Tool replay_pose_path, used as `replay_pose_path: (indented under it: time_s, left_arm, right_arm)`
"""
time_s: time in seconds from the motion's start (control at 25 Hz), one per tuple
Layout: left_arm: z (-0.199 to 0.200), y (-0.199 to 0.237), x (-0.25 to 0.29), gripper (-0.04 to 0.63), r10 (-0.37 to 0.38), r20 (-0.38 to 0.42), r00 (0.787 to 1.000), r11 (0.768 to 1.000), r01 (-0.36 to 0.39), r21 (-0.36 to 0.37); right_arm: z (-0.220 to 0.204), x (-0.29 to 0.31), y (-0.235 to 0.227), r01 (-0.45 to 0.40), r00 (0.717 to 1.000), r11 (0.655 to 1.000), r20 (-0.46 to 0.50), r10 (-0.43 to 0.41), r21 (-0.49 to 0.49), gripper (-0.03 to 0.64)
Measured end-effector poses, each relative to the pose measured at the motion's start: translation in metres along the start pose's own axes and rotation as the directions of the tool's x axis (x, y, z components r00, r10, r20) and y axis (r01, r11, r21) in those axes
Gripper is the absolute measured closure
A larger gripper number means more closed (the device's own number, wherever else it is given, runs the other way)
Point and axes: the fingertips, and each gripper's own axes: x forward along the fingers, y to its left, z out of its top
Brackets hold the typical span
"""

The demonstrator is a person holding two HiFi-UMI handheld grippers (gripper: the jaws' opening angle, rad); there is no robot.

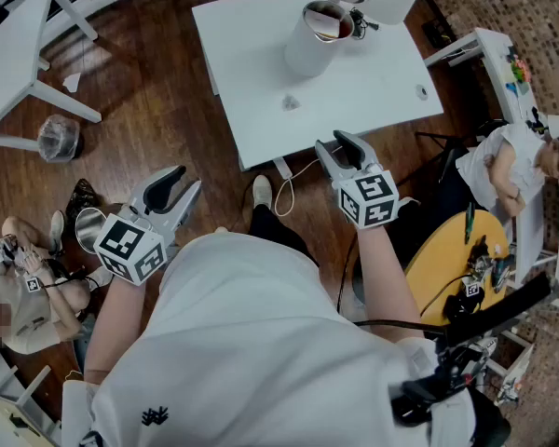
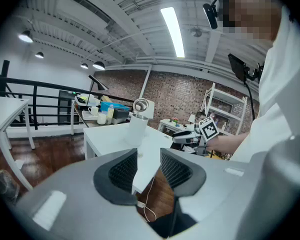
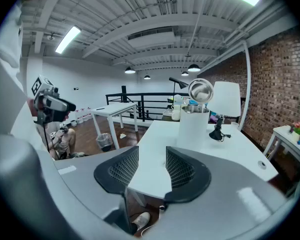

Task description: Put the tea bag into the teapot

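Loft-style lab or studio: brick wall [image 3: 285, 84], exposed ceiling beams [image 3: 155, 19] with tube lights [image 2: 172, 31], black railing [image 3: 140, 104]. White worktables [image 1: 354, 91] on a wood floor [image 1: 149, 91]; wired gear litters a yellow table [image 1: 443, 259].

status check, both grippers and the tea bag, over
Left gripper and right gripper both open, empty, short of the white table. Small pale tea bag lying on it, untouched; tall white teapot behind, lid up. Nothing seen blocking.
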Motion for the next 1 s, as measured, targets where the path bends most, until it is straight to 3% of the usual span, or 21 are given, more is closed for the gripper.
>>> replay_pose_path:
  time_s: [0.4, 0.64, 1.0]
  left_arm:
    - [0.055, 0.03, 0.065, 0.474, 0.103, 0.014, 0.995, 0.994, -0.102, -0.048]
    - [0.055, 0.044, 0.076, 0.474, 0.184, -0.007, 0.983, 0.979, -0.184, -0.09]
    - [0.058, 0.055, 0.083, 0.474, 0.249, -0.027, 0.968, 0.963, -0.25, -0.099]
  right_arm:
    - [-0.032, 0.137, -0.071, -0.126, 0.979, 0.992, -0.163, 0.121, -0.023, 0.456]
    - [-0.066, 0.195, -0.078, -0.193, 0.949, 0.98, -0.266, 0.172, -0.054, 0.456]
    - [-0.085, 0.232, -0.081, -0.232, 0.925, 0.971, -0.321, 0.201, -0.061, 0.511]
